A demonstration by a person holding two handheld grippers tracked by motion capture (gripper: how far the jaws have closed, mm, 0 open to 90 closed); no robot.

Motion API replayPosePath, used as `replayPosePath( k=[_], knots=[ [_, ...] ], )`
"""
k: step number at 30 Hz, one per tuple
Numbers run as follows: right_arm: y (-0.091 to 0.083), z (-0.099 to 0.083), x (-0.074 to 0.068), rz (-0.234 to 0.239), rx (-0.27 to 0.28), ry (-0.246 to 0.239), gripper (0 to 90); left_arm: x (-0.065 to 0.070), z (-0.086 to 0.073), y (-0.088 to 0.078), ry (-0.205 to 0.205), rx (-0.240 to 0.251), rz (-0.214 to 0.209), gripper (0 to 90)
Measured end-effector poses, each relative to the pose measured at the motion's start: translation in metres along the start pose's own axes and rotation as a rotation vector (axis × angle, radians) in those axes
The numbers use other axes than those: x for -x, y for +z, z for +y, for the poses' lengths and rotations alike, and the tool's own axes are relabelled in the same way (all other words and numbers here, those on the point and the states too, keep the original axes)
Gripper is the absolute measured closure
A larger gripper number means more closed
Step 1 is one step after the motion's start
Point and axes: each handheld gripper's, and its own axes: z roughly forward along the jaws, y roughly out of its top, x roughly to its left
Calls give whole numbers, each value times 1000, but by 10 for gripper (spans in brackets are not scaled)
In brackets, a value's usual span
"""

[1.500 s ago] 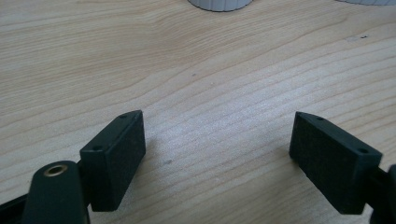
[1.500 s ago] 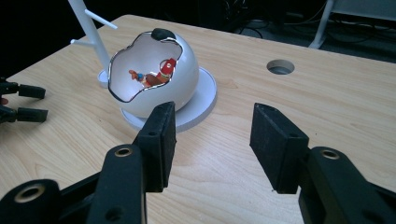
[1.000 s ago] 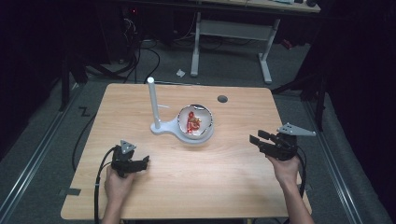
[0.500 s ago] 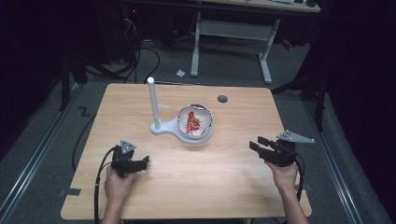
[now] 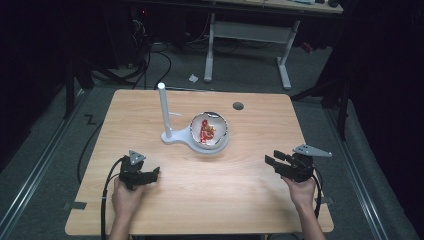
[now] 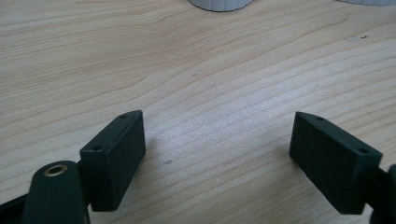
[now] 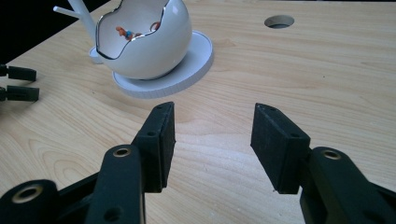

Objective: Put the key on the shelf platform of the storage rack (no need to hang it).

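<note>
Egg-shaped white bowl (image 5: 210, 131) on its stand, mid-table, both hand-held grippers (image 5: 148, 176) (image 5: 272, 162) open, empty, apart from it.

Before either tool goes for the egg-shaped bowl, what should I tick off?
1. Left tool open, nothing between its pads: ok.
2. Right tool open, nothing between its pads: ok.
3. Egg-shaped bowl seated on its white stand: ok.
4. Red pieces lie inside the bowl: ok.
5. Bare table between tools and bowl: ok.
6. Whether the bowl is fixed to the stand: cannot tell.
</note>
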Motion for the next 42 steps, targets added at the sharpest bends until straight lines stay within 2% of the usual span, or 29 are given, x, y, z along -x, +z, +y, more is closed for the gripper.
replayPosePath(
  k=[19, 23, 31, 37, 42],
  knots=[
    [16, -15, -3, 12, -38, 10, 500, 0, 0, 0, 0, 0, 0, 187],
    [19, -17, -6, -2, -54, -3, 498, 0, 0, 0, 0, 1, 1, 187],
    [27, -25, -6, -7, -81, 4, 496, 0, 0, 0, 0, 0, 0, 187],
    [35, -29, -13, -29, -105, -41, 493, 0, 0, 0, 0, 0, 0, 187],
    [41, -32, -17, -37, -117, -50, 490, 0, 0, 0, 0, 0, 0, 187]
  ],
)
